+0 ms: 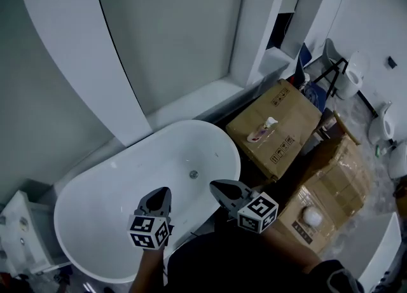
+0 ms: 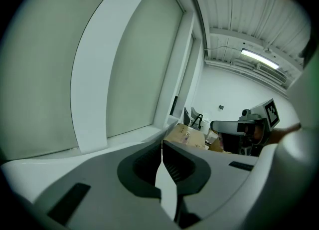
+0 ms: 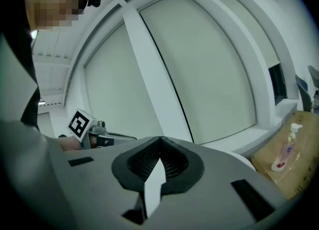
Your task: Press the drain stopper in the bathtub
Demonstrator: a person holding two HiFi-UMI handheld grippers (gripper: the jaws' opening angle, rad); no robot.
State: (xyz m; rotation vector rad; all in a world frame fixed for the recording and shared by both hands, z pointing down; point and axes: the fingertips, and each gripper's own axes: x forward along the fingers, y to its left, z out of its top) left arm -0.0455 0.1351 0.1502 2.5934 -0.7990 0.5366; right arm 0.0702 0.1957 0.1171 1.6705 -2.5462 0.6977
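Note:
The white oval bathtub (image 1: 95, 190) lies below me in the head view. Its small round metal drain stopper (image 1: 194, 173) sits on the tub floor toward the right end. My left gripper (image 1: 166, 190) hovers above the tub's near rim, shut and holding nothing, a short way left of and nearer than the stopper. My right gripper (image 1: 214, 185) is also shut and empty, just right of and nearer than the stopper. Neither touches it. In the left gripper view the jaws (image 2: 162, 145) meet at their tips; in the right gripper view (image 3: 159, 139) they do too. Neither gripper view shows the stopper.
Cardboard boxes (image 1: 280, 117) stand right of the tub, one bearing a pump bottle (image 1: 262, 129). Another box (image 1: 331, 190) carries a white round object. Toilets (image 1: 351, 75) stand at far right. A white arched panel (image 1: 76, 50) and window ledge (image 1: 191, 98) rise behind the tub.

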